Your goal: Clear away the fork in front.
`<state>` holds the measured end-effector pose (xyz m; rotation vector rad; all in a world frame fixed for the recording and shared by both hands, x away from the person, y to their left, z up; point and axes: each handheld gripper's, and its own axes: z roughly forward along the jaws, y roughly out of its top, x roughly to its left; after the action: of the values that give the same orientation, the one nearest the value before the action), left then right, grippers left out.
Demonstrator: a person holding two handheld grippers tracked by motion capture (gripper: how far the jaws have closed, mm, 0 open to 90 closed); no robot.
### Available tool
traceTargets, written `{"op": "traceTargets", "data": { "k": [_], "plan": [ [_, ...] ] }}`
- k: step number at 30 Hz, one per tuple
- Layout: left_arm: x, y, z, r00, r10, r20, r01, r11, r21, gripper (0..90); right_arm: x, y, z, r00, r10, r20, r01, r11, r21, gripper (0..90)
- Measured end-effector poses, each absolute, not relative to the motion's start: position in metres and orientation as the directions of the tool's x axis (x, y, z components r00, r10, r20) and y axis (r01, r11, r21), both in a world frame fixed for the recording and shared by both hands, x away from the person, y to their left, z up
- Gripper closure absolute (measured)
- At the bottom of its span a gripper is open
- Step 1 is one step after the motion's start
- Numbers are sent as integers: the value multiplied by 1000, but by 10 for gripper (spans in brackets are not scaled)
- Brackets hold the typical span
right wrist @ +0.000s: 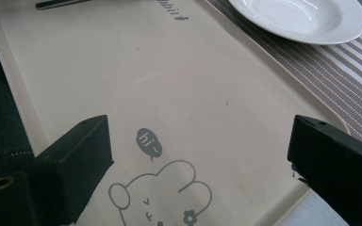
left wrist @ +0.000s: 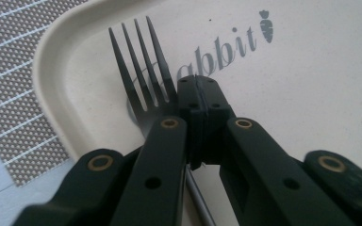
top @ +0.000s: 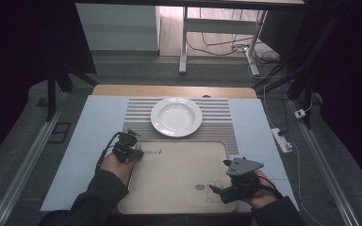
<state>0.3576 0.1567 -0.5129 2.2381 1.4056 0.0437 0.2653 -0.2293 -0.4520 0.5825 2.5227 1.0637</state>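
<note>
A dark fork [left wrist: 141, 70] lies low over the back left corner of a beige tray [top: 179, 174], its tines near the printed word "rabbit". My left gripper [left wrist: 200, 94] is shut on the fork's neck, and the handle runs back under the jaws. In the high view the left gripper [top: 133, 150] sits at the tray's back left corner. My right gripper [top: 218, 192] hovers over the tray's front right, above a bear drawing. Its jaws stand wide open in the right gripper view [right wrist: 198, 136], with nothing between them.
A white plate [top: 176, 117] rests on a striped placemat [top: 217, 113] just behind the tray. A pale sheet [top: 89, 141] covers the tabletop around them. A power strip [top: 283, 140] and cables lie on the floor at the right.
</note>
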Motion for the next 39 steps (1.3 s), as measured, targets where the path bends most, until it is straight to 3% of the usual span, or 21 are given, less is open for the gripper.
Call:
{"op": "traceTargets", "data": {
  "k": [8, 13, 17, 24, 39],
  "plan": [
    [317, 180, -474, 562, 765, -314, 748, -308, 587, 511, 260, -245, -450, -805, 589, -71, 354, 573, 739, 30],
    [273, 212, -467, 626, 699, -346, 665, -248, 704, 212, 253, -262, -451, -739, 672, -48, 422, 516, 745, 12],
    [241, 236, -468, 622, 710, -331, 633, -207, 746, 111, 247, -275, -452, -683, 729, -39, 464, 475, 748, 0],
    [209, 265, -473, 622, 725, -297, 595, -190, 781, 3, 238, -297, -454, -605, 796, 24, 525, 375, 764, 0],
    [188, 284, -475, 520, 828, -208, 655, -231, 719, 0, 233, -303, -454, -583, 812, 31, 560, 373, 740, 0]
  ]
}}
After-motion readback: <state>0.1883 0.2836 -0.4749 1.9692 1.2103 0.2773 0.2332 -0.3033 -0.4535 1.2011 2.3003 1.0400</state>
